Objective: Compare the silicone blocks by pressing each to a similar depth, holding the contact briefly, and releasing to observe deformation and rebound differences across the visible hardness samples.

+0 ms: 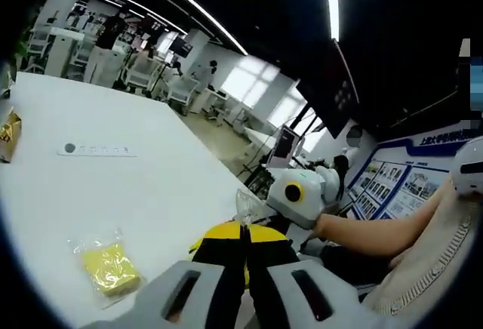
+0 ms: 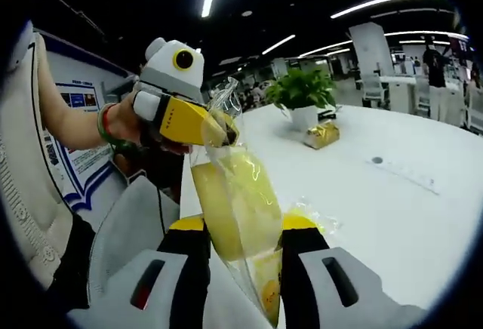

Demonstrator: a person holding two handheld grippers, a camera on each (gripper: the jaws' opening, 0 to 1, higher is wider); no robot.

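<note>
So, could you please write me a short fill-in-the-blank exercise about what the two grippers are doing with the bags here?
1. The clear bag held up between both grippers contains a ____ block.
2. The left gripper pinches that bag at its ____ end.
3. A second bagged yellow block lies on the ____ table.
4. Beside the gold packet stands a potted ____.

Missing words: yellow; top; white; plant

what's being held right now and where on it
A clear bag with a yellow silicone block inside. The left tongs pinch its top edge, and the right tongs stand either side of its lower part; whether they clamp it cannot be told.
</note>
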